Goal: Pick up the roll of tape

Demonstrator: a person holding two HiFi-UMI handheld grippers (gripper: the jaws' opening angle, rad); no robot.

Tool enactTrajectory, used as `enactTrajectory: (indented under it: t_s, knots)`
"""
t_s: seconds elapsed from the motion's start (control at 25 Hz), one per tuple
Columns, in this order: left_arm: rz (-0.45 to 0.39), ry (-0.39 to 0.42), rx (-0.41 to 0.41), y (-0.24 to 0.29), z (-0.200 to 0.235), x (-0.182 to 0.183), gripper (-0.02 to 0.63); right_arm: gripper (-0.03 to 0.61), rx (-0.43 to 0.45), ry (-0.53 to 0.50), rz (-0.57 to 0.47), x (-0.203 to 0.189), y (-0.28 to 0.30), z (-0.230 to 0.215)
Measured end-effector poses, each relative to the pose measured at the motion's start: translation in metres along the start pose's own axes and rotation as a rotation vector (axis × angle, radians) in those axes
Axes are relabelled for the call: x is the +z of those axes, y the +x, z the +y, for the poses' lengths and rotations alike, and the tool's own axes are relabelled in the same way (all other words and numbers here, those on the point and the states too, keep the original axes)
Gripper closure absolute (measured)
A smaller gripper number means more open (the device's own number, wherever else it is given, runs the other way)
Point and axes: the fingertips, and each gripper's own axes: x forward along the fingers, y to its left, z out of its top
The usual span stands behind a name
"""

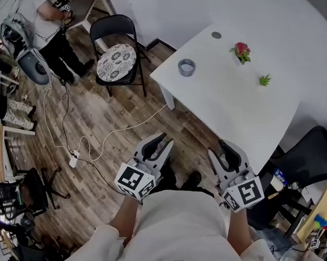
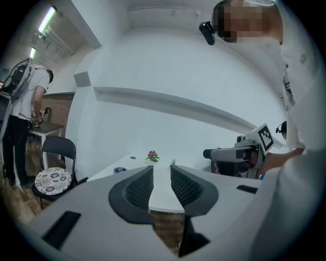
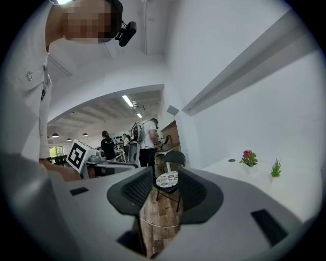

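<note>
A grey roll of tape (image 1: 186, 67) lies near the left corner of the white table (image 1: 235, 103); in the left gripper view the tape (image 2: 119, 170) shows small at the table's left end. My left gripper (image 1: 161, 142) is held over the wooden floor, short of the table, open with nothing between its jaws. My right gripper (image 1: 223, 149) hangs beside it near the table's front edge, also open and empty. In the left gripper view the left gripper (image 2: 162, 178) points at the table; in the right gripper view the right gripper (image 3: 165, 182) points toward the chair.
A black folding chair (image 1: 117, 54) with a patterned cushion stands left of the table. A red flower (image 1: 241, 51), a small green plant (image 1: 264, 80) and a dark disc (image 1: 216, 35) sit on the table. A cable (image 1: 92, 146) trails over the floor. A person (image 1: 46, 19) stands far left.
</note>
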Motion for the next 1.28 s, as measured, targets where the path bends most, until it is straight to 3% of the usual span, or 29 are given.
enactTrajectory:
  t_s: [0.48,0.76,1.28]
  knots:
    - [0.012,0.056,-0.103,0.021,0.086,0.027,0.494,0.411,-0.148,0.025,-0.019,0.026,0.075,-0.007]
    - [0.046,0.067,-0.165,0.022,0.127,0.027,0.494,0.417,-0.229,0.046,0.022,0.017,0.111,-0.005]
    - [0.170,0.032,-0.232,0.046,0.147,-0.007,0.494,0.417,-0.280,0.110,0.048,0.003,0.129,-0.014]
